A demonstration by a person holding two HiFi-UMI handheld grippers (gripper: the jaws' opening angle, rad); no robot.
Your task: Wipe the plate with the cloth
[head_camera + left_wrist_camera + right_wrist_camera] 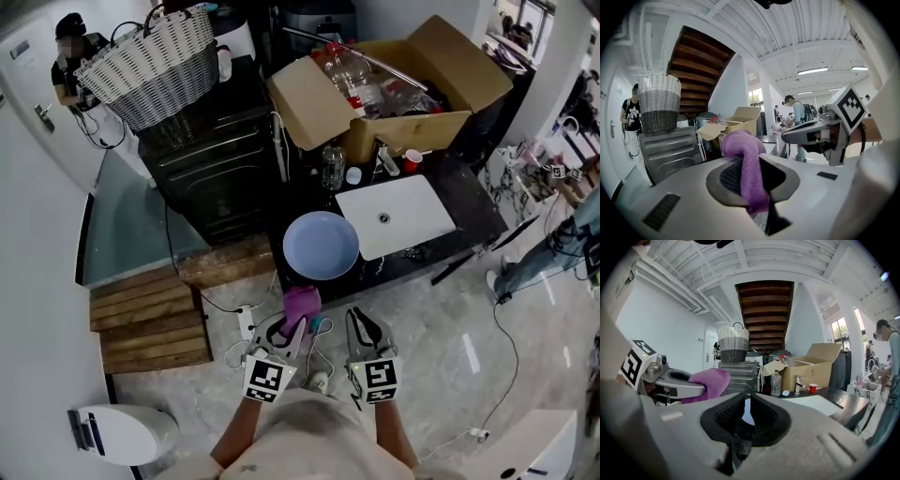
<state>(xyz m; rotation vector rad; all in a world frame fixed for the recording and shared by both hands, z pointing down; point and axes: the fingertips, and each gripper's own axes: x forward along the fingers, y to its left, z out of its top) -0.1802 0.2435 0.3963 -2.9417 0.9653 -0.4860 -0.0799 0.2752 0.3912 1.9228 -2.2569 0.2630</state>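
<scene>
Wiping is not yet begun, as far as can be told. The cloth point(301, 307) is held tight in the left claw point(287, 330), whose jaws are closed on it, and a purple lump is left sticking out past the tips. The cloth is kept near the plate point(321, 246) but not on it, so nothing is touched yet. The plate is laid flat on the dark counter point(473, 211), just beside the white sink point(394, 217). The right claw point(363, 325) is held next to the left one. Its jaws are brought almost together, with only a thin slit left, and nothing is gripped in it. All of the rubbing is still left to do: the cloth must be brought onto the plate and moved over it. Dirt on the plate cannot be made out. From the left claw's own view the plate is blocked by the cloth, and from the right claw's view only a sliver of it is seen through the slit.
</scene>
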